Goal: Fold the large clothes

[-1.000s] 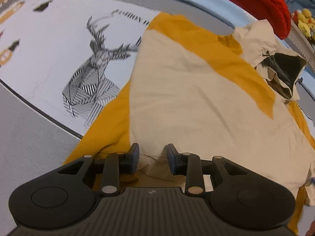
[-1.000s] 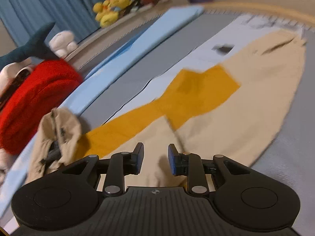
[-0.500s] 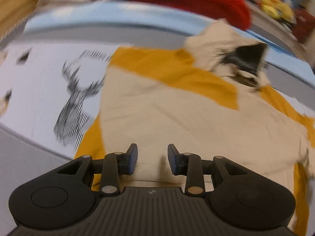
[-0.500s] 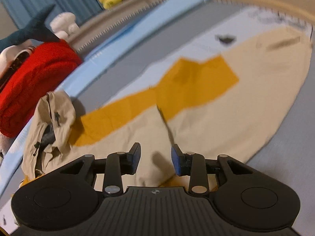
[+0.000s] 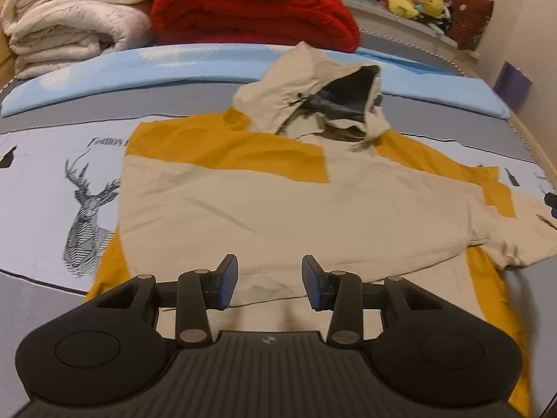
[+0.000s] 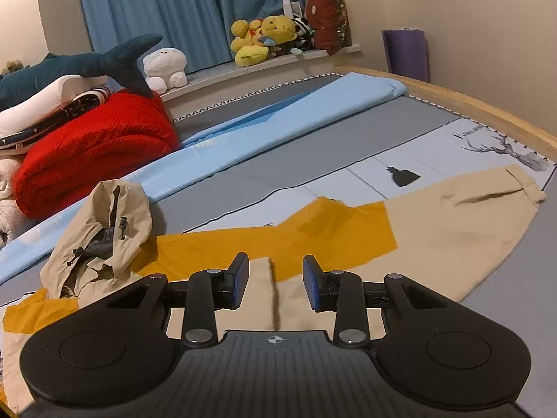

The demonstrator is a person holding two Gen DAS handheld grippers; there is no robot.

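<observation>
At the far left of the left wrist view a stack of folded cream blankets point(image 5: 69, 17) sits at the head of the bed point(image 5: 31, 313), with a folded red blanket point(image 5: 254, 3) just beside it to the right. A light blue sheet point(image 5: 104, 73) runs across the bed below them, and below that a grey cover carries a pale printed panel with a line-drawn deer point(image 5: 87, 216). The hooded jacket point(image 5: 278, 209), beige with mustard-yellow panels, lies spread flat over this panel in the middle of the bed, its hood point(image 5: 313, 94) crumpled up toward the blue sheet and one sleeve point(image 6: 470, 223) stretched out to the right. The left gripper point(image 5: 269, 282) hovers above the jacket's near hem; its jaws have just been opening and stand apart with nothing between them. In the right wrist view a plush shark point(image 6: 87, 66) lies on the blankets at left, blue curtains point(image 6: 191, 10) hang behind, and yellow soft toys point(image 6: 264, 38) crowd a window ledge point(image 6: 216, 76). The right gripper point(image 6: 275, 282) hangs over the jacket's body, jaws partly apart and empty. A purple bag point(image 6: 405, 54) stands by the cream wall at right.
</observation>
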